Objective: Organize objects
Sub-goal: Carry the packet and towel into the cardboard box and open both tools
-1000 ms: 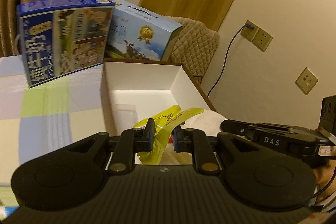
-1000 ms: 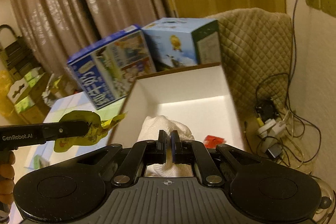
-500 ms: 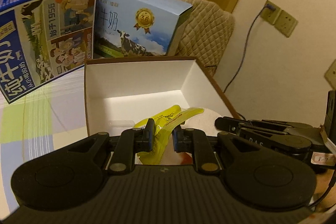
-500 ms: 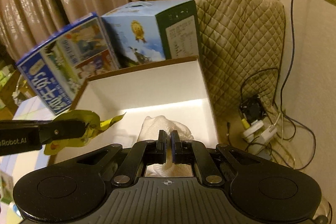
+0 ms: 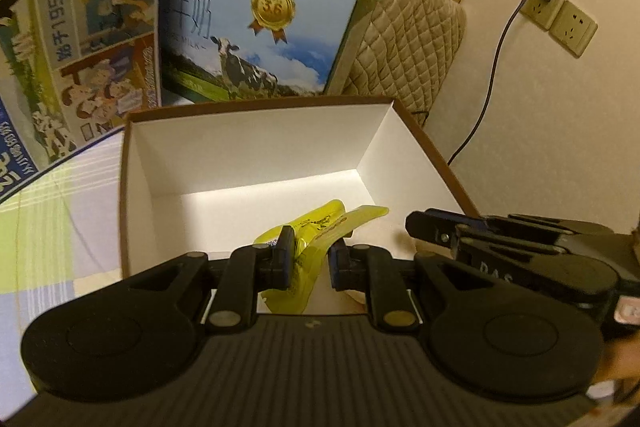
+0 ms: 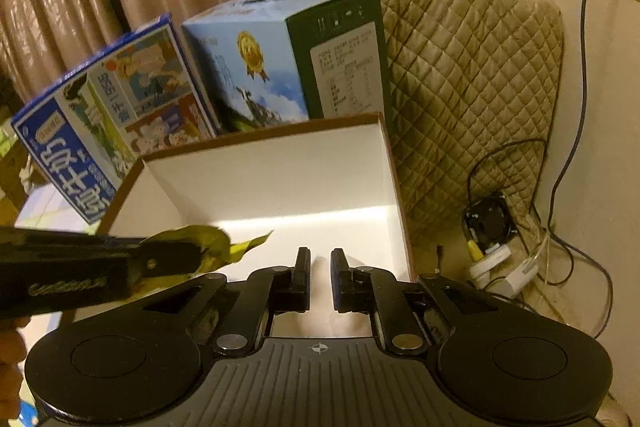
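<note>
My left gripper [image 5: 308,247] is shut on a yellow packet [image 5: 320,227] and holds it over the near part of an open white box [image 5: 248,155] with a brown rim. The packet's tip points into the box. In the right wrist view the same packet [image 6: 208,239] and left gripper [image 6: 188,259] come in from the left above the box [image 6: 280,179]. My right gripper [image 6: 320,259] stands open over the box's near right side. A pale blurred cloth [image 6: 320,311] lies below its fingers. From the left wrist view the right gripper [image 5: 420,225] sits just right of the packet.
Behind the box stand a dark blue milk carton [image 5: 72,47] and a light blue one [image 5: 260,35]. A quilted chair back [image 5: 408,39] is at the back right. Wall sockets [image 5: 560,15], cables and a power strip [image 6: 496,259] lie right. A checked tablecloth [image 5: 48,227] covers the table.
My right gripper has opened and let go of the white cloth, which dropped into the box. Both grippers moved closer over the box; the left still holds the yellow packet.
</note>
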{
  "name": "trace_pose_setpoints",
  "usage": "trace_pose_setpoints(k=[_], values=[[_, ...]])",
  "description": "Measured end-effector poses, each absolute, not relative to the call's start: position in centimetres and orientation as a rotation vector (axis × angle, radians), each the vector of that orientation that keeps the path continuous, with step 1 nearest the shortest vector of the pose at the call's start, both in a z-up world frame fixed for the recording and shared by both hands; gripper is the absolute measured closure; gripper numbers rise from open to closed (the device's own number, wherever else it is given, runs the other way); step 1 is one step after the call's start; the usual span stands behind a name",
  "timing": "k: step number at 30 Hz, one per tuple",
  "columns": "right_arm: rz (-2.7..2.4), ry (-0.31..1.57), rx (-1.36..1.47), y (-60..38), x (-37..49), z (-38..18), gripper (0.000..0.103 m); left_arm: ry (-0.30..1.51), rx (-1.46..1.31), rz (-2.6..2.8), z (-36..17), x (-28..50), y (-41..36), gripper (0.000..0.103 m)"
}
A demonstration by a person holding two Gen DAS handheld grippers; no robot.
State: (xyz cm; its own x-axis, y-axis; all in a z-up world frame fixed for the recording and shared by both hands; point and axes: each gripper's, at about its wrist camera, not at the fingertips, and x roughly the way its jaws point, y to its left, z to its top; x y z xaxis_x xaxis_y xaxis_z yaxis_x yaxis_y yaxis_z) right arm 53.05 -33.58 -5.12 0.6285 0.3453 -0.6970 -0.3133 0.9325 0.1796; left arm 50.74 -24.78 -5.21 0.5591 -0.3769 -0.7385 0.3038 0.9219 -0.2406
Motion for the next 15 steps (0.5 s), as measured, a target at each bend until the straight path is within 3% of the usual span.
trace_pose_setpoints(k=[6,9,15], values=[[0.374,0.837,-0.067,-32.9,52.3,-5.6,0.091,0.926,-0.077,-0.399,-6.7,51.7,-25.7,0.090],[0.382,0.851,-0.073,-32.8,51.9,-5.7,0.079,0.933,-0.071,-0.393,-7.1,51.8,-25.9,0.088],[0.405,0.881,-0.088,-32.5,50.3,-5.1,0.057,0.952,-0.096,-0.398,-6.8,51.0,-25.1,0.070]])
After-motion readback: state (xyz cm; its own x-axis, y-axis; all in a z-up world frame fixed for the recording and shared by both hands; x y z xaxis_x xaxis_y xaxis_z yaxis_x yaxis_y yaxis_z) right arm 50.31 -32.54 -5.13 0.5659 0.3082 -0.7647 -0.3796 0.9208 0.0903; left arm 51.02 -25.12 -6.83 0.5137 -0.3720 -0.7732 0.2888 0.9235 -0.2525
